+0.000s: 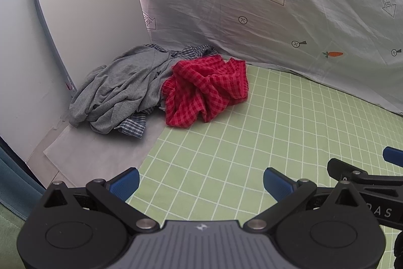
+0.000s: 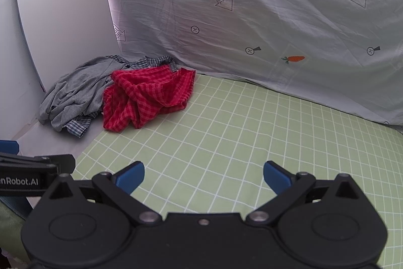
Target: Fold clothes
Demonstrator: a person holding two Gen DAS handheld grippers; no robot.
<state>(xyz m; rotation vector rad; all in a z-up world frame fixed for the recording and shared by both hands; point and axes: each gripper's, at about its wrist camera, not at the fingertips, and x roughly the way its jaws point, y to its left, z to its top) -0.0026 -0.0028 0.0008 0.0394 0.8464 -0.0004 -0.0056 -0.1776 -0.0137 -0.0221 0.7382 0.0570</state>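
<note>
A crumpled red checked cloth (image 1: 205,90) (image 2: 148,97) lies at the far left of the green grid sheet (image 1: 252,155) (image 2: 239,138). Beside it on the left, a grey garment (image 1: 121,87) (image 2: 75,92) is heaped over a blue-and-white plaid garment (image 1: 133,126) (image 2: 79,125). My left gripper (image 1: 201,183) is open over the sheet, well short of the pile, holding nothing. My right gripper (image 2: 204,175) is open too, empty, near the front. Its fingers (image 1: 393,155) show at the right edge of the left wrist view.
A pale sheet (image 1: 289,4) (image 2: 252,17) printed with carrots and arrows hangs as a backdrop behind the surface. A white panel (image 1: 83,4) (image 2: 63,11) leans at the far left behind the pile. A grey strip of surface (image 1: 100,155) lies left of the green sheet.
</note>
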